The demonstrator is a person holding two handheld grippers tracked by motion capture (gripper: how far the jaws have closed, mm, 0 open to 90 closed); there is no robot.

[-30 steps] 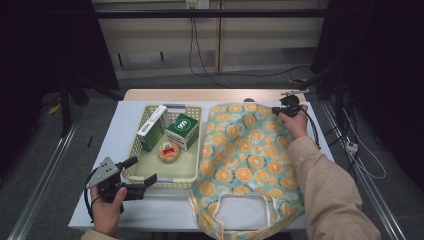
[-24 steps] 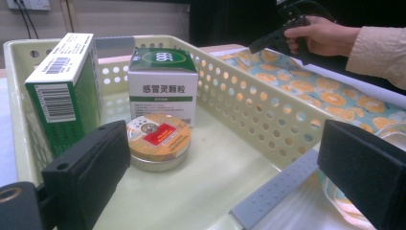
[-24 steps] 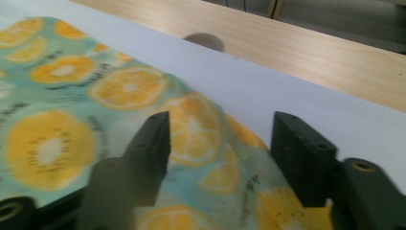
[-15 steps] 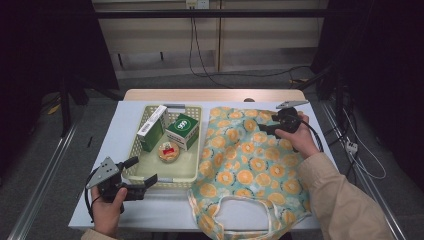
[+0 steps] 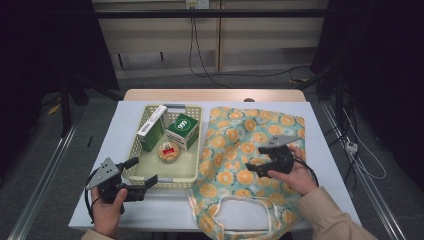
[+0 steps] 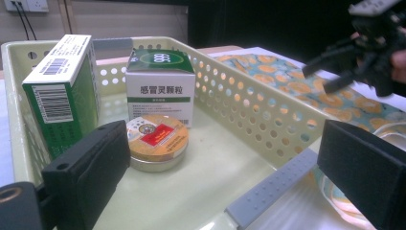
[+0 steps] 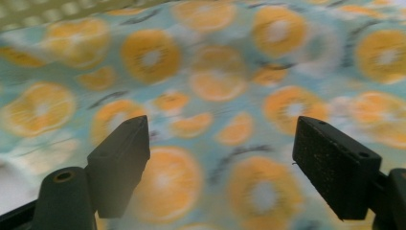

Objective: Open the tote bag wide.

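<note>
- Two claws are mine to steer. From the high view, my right claw (image 5: 263, 159) hovers over the middle of the orange-print bag (image 5: 250, 165), jaws spread with nothing between them; they have just been opening. The bag lies flat on the desk (image 5: 310, 130), its long axis running from the far edge toward me, handles (image 5: 235, 222) at my end.
- Same view: my left claw (image 5: 141, 178) sits at the near left corner of the pale basket (image 5: 172, 176), jaws released, one prong outside the rim. The basket touches the bag's left edge, so the left claw is the nearer one to its contents.
- Left gripper view: the basket holds three things: a tall green-and-white box (image 6: 60, 91) at the left wall, a squat green-topped carton (image 6: 161, 86) behind, and a round tin (image 6: 157, 140) in front of the carton, just ahead of my jaws. My right claw (image 6: 330, 67) shows farther off above the bag (image 6: 287, 81).
- Right gripper view: blurred orange slices of the bag (image 7: 201, 96) lie below my parted, empty jaws.
- My guess: the bag's mouth at the handle end needs opening before anything goes in.
</note>
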